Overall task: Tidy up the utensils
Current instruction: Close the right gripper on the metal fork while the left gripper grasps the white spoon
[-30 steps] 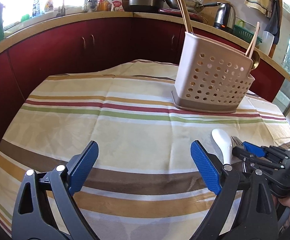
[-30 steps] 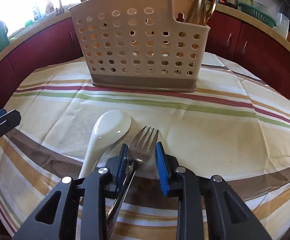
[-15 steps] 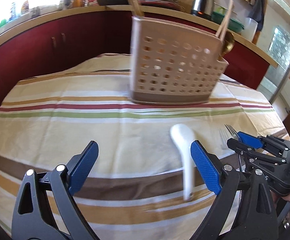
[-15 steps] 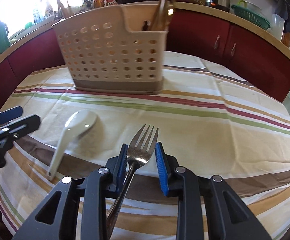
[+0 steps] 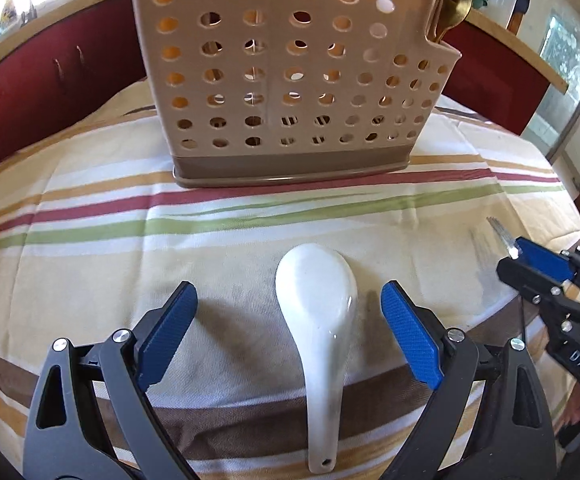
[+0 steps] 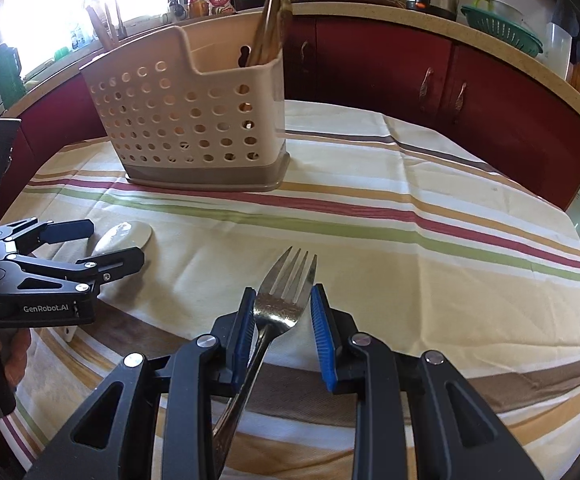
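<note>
Now my left hand-held gripper (image 5: 289,330), jaws wide, has swung over to straddle the white spoon (image 5: 317,312) lying on the striped table (image 5: 89,264), ready to grasp; my right hand-held gripper (image 6: 281,326) carries the fork (image 6: 283,294) clamped, short of the caddy (image 6: 185,120).

the left gripper (image 6: 117,246) carries the white lettering "genrobot.ai" on its black body, read in the right wrist view. in the left wrist view the right gripper (image 5: 530,258) shows only the white letters "da" at the picture's edge; the rest is cut off.
</note>
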`<act>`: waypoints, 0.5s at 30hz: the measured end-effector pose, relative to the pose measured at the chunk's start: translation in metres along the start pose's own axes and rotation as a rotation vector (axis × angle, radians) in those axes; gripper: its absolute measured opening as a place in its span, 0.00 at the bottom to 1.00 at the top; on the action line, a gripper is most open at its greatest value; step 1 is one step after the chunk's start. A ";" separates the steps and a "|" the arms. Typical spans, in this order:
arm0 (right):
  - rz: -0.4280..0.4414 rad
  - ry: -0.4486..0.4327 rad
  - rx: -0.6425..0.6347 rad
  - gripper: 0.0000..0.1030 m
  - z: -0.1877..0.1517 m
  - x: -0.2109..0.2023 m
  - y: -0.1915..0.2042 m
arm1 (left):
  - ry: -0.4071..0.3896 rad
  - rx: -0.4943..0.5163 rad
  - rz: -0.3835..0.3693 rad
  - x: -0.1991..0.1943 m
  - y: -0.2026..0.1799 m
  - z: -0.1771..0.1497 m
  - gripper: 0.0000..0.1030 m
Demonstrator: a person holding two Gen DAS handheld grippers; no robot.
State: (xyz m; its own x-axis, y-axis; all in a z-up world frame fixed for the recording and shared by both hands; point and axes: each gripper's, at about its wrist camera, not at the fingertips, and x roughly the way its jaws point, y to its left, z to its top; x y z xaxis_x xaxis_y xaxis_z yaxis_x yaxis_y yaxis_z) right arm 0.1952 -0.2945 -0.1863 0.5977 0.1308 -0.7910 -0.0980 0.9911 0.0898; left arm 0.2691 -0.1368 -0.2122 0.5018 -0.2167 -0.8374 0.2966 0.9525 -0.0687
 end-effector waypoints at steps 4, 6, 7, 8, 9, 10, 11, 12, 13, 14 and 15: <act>0.006 0.001 -0.010 0.28 0.002 0.001 -0.005 | 0.010 0.014 0.007 0.005 -0.002 0.005 0.85; 0.006 0.001 -0.011 0.28 0.003 0.001 -0.007 | 0.012 0.039 0.018 0.006 -0.003 0.007 0.80; 0.007 0.001 -0.010 0.28 0.003 0.000 -0.007 | 0.013 0.050 0.022 0.007 -0.004 0.008 0.78; 0.007 0.003 -0.010 0.28 0.003 0.000 -0.008 | 0.016 0.071 0.029 0.008 -0.006 0.008 0.75; 0.007 0.003 -0.010 0.28 0.003 0.000 -0.008 | 0.017 0.084 0.031 0.008 -0.007 0.008 0.74; 0.006 0.002 -0.010 0.28 0.003 0.000 -0.008 | 0.019 0.090 0.023 0.008 -0.007 0.008 0.72; 0.006 0.003 -0.009 0.28 0.003 0.000 -0.008 | 0.021 0.092 0.022 0.008 -0.007 0.009 0.67; 0.006 0.003 -0.008 0.28 0.003 0.000 -0.008 | 0.022 0.097 0.019 0.009 -0.009 0.011 0.64; 0.005 0.004 -0.007 0.28 0.004 0.000 -0.008 | 0.024 0.106 0.014 0.009 -0.009 0.012 0.59; 0.004 0.005 -0.007 0.28 0.003 0.000 -0.007 | 0.026 0.113 0.009 0.008 -0.009 0.013 0.53; 0.004 0.004 -0.006 0.28 0.004 0.001 -0.006 | 0.026 0.122 0.002 0.008 -0.010 0.014 0.50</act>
State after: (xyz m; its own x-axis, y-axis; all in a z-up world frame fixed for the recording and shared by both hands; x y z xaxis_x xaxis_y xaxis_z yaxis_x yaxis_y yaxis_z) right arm 0.1990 -0.3006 -0.1852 0.5937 0.1349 -0.7933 -0.1054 0.9904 0.0895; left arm 0.2813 -0.1506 -0.2108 0.4815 -0.2073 -0.8516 0.3932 0.9194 -0.0015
